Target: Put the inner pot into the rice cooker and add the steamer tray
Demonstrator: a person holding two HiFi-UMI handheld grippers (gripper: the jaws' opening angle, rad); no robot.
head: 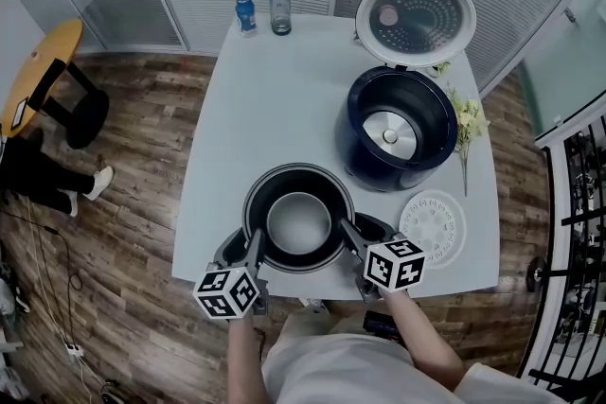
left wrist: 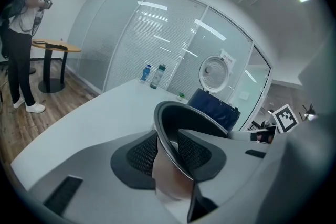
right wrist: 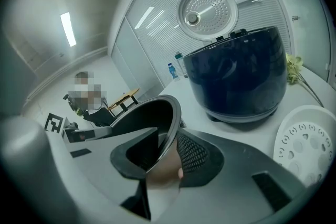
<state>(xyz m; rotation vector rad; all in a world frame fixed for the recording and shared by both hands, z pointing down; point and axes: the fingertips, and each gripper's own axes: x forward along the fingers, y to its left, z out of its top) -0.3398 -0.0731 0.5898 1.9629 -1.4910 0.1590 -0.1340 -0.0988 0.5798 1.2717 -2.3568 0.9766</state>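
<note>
Found at left: left gripper (left wrist: 168, 152), jaws part-closed, pinching the pot (head: 298, 220) rim, one pad inside, one outside. Centre: pot seated on the tabletop (head: 284, 99) near its front edge. At right: right gripper (right wrist: 163, 152), jaws clamped likewise on the opposite rim. Recommended: lift both sides evenly, keep level, lower squarely into the open cooker (head: 400, 130); leave the tray (head: 433, 228) until after.

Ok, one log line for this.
left gripper: gripping inner pot rim | right gripper: opposite rim | rice cooker: open | steamer tray: on table
</note>
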